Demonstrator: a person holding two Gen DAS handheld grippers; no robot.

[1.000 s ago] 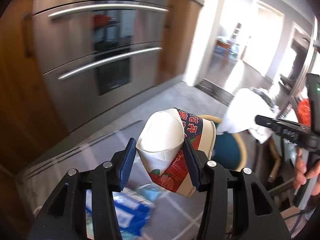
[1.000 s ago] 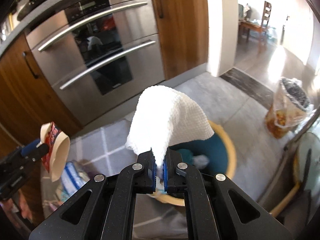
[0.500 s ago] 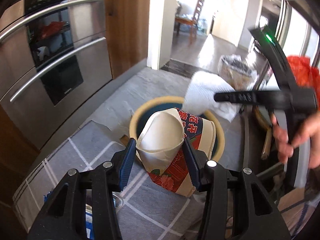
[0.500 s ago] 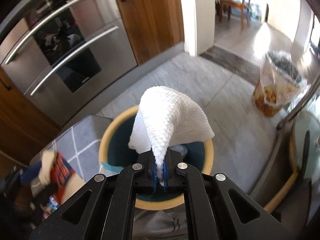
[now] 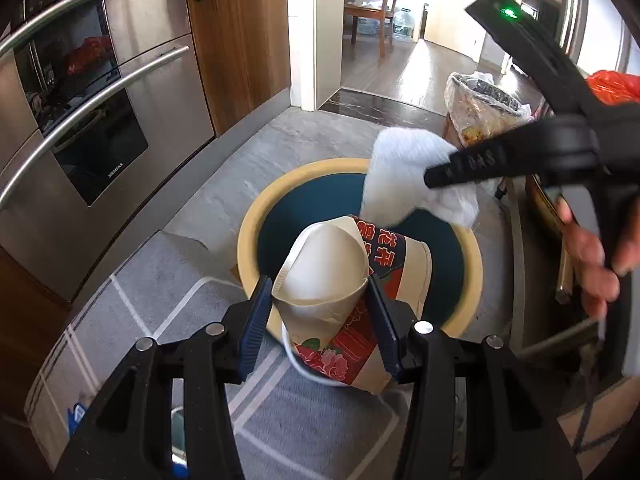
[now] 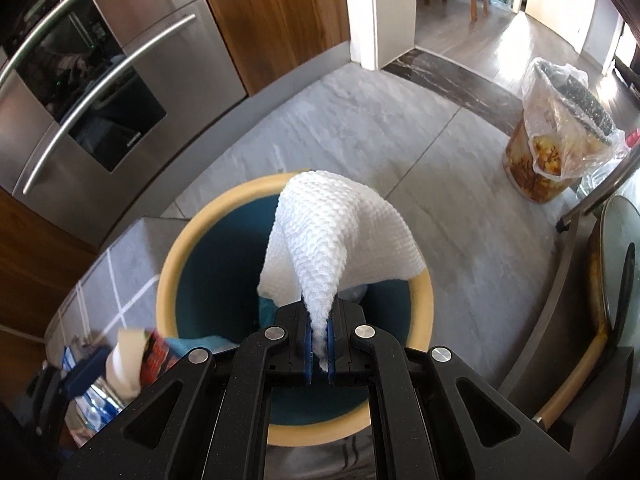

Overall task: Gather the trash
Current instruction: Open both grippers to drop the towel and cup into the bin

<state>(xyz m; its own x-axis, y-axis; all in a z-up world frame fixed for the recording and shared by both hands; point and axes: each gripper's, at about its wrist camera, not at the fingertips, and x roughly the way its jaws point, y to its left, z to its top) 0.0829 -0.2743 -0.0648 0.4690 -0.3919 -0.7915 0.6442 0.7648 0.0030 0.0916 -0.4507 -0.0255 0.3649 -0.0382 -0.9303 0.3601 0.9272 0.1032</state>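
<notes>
My left gripper [image 5: 318, 320] is shut on a crushed paper cup [image 5: 344, 292] with red flower print and holds it over the near rim of a round bin [image 5: 248, 224] with a tan rim and dark teal inside. My right gripper [image 6: 319, 350] is shut on a white paper towel [image 6: 336, 236] that hangs over the same bin [image 6: 176, 256]. The towel [image 5: 404, 172] and right gripper also show in the left wrist view, above the bin's far right side. The cup [image 6: 136, 356] shows blurred at lower left in the right wrist view.
A steel oven [image 5: 92, 128] and wood cabinets [image 5: 240, 32] stand to the left. A grey checked mat [image 5: 132, 312] lies by the bin. A second bin lined with a clear bag [image 6: 556, 136] stands at the right. A doorway [image 5: 400, 20] opens behind.
Both grippers swung right from the oven toward the bin and now hold the cup and the towel above it. The view tilted further down.
</notes>
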